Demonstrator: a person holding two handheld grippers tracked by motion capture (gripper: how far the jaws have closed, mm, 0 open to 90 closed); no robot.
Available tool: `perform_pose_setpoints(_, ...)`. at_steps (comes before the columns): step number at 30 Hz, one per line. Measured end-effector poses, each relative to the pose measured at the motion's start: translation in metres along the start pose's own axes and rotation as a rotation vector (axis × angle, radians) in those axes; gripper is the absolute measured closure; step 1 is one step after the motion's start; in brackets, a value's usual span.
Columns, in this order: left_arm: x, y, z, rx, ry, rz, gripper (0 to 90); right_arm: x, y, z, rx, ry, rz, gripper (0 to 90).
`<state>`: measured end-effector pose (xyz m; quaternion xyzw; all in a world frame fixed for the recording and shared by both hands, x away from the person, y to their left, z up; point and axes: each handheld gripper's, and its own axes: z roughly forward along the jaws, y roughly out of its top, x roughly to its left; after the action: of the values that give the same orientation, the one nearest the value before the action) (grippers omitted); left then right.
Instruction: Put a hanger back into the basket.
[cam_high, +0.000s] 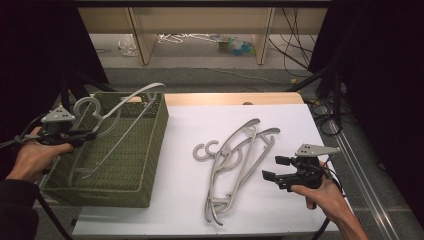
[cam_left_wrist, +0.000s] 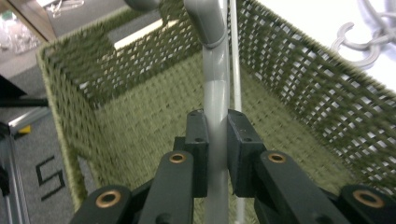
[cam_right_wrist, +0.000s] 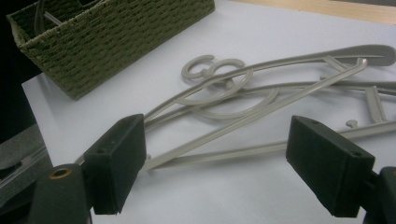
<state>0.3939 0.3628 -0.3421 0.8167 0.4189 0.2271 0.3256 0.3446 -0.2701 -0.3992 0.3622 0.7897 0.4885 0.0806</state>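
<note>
Black jaws of the left tongs (cam_left_wrist: 215, 154) are clamped on the grey bar of a hanger (cam_left_wrist: 215, 102), which runs straight away from them into the green basket (cam_left_wrist: 140, 121). Its lower end is cut off beneath the jaws, and its hook is cut off at the top edge of the left gripper view. From above, the hanger (cam_high: 117, 117) stands tilted, hook up by the left hand (cam_high: 35, 155), its long arm slanting over the basket's far rim (cam_high: 160, 107). On the white bench (cam_high: 185, 200) lies a pile of hangers (cam_high: 235, 160), so overlapped that counting them is hard. Just beside it the right tongs (cam_high: 272, 167) hover with jaws wide apart, nothing between them.
</note>
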Motion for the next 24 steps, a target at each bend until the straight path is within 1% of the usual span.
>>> perform_pose_setpoints(2,0.001,-0.004,0.003,0.004,0.011,-0.014,79.9,0.000,0.000,-0.001,0.007,0.003,0.009,20.8)
perform_pose_setpoints(3,0.003,-0.005,0.003,0.028,0.014,0.008,79.9,0.000,0.000,-0.001,0.008,0.004,0.010,20.8)
perform_pose_setpoints(4,0.003,-0.006,0.004,0.041,0.012,0.013,79.9,0.001,0.000,0.000,0.014,0.012,0.019,20.8)
perform_pose_setpoints(5,0.003,-0.007,0.007,0.035,0.015,-0.004,79.8,0.001,0.000,0.000,0.013,0.008,0.016,20.8)
perform_pose_setpoints(6,0.003,-0.007,0.007,0.035,0.015,-0.004,79.8,0.000,0.000,-0.001,0.023,-0.004,0.009,20.8)
perform_pose_setpoints(7,0.004,-0.009,0.009,0.049,0.020,0.006,79.8,0.000,0.000,0.000,0.017,0.001,0.009,20.8)
perform_pose_setpoints(8,0.004,-0.009,0.010,0.053,0.022,0.000,79.8,0.000,0.000,0.000,0.021,0.002,0.010,20.8)
perform_pose_setpoints(9,0.005,-0.010,0.011,0.062,0.015,0.005,79.8,0.001,0.000,0.000,0.021,0.002,0.008,20.9)
perform_pose_setpoints(11,0.006,-0.011,0.015,0.068,0.015,0.001,79.9,0.000,0.000,-0.001,0.021,0.001,0.008,20.9)
perform_pose_setpoints(13,0.007,-0.013,0.018,0.071,0.014,-0.019,79.8,0.000,0.000,-0.001,0.022,-0.003,-0.001,20.9)
perform_pose_setpoints(14,0.008,-0.014,0.019,0.082,0.014,-0.013,79.8,0.000,0.000,0.000,0.002,0.002,-0.006,20.9)
perform_pose_setpoints(15,0.009,-0.015,0.020,0.096,0.017,-0.015,79.8,0.000,0.000,0.000,0.009,0.009,0.007,20.9)
perform_pose_setpoints(16,0.009,-0.015,0.020,0.096,0.017,-0.015,79.8,0.001,0.000,0.000,0.016,0.012,0.017,20.9)
perform_pose_setpoints(17,0.009,-0.016,0.022,0.092,0.022,-0.032,79.8,0.000,0.000,-0.001,0.022,-0.002,0.006,20.9)
perform_pose_setpoints(18,0.011,-0.019,0.025,0.106,0.025,-0.036,79.8,0.000,0.000,-0.001,0.021,0.000,0.009,21.0)
perform_pose_setpoints(20,0.011,-0.020,0.027,0.108,0.025,-0.036,79.8,0.000,0.000,0.000,0.017,0.004,0.010,21.0)
perform_pose_setpoints(21,0.012,-0.021,0.032,0.110,0.012,-0.048,79.8,0.000,-0.001,0.001,0.018,0.006,0.010,21.0)
perform_pose_setpoints(22,0.012,-0.022,0.034,0.124,0.004,-0.042,79.7,0.000,-0.001,0.001,0.021,0.007,0.013,21.0)
perform_pose_setpoints(23,0.012,-0.022,0.037,0.123,0.008,-0.052,79.7,-0.001,-0.001,0.001,0.020,0.006,0.008,21.0)
perform_pose_setpoints(24,0.012,-0.022,0.037,0.123,0.008,-0.052,79.7,-0.001,-0.001,0.001,0.020,0.006,0.008,21.0)
